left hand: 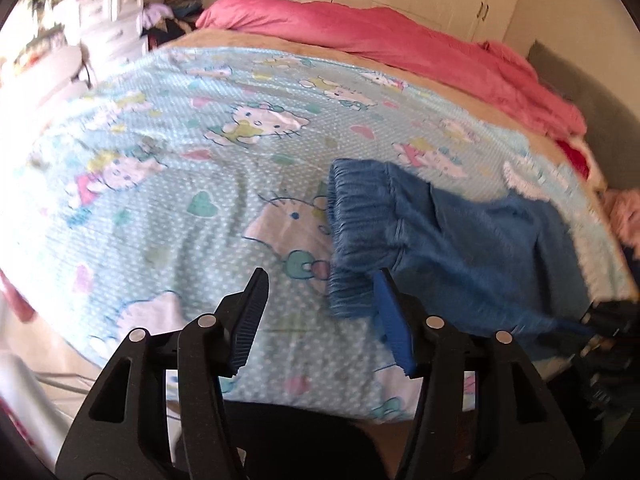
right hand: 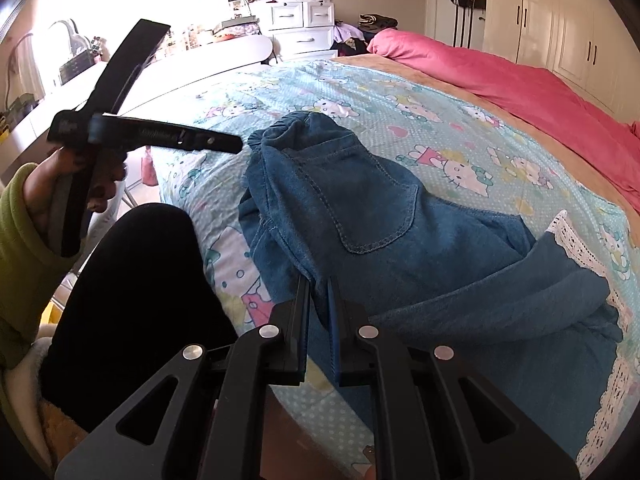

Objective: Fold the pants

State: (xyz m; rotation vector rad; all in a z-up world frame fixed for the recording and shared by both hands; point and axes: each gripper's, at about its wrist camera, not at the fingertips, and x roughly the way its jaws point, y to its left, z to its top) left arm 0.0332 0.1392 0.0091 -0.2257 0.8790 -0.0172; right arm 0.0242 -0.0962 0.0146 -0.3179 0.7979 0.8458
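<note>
Blue denim pants [right hand: 384,216] with an elastic waistband and white lace hems lie on a light blue cartoon-cat bedsheet [right hand: 440,120]. In the left wrist view the pants [left hand: 460,240] lie to the right, waistband toward the left. My left gripper [left hand: 320,280] is open and empty, above the sheet just left of the waistband; it also shows held up at the left of the right wrist view [right hand: 236,145]. My right gripper [right hand: 319,280] is shut on a fold of the pants at the near edge of the bed.
A pink duvet [left hand: 400,40] is bunched along the far side of the bed. White drawers [right hand: 304,24] and a cluttered desk stand beyond the bed's left side. White wardrobes [right hand: 560,32] line the back wall. My dark-trousered leg [right hand: 132,304] is by the bed's near edge.
</note>
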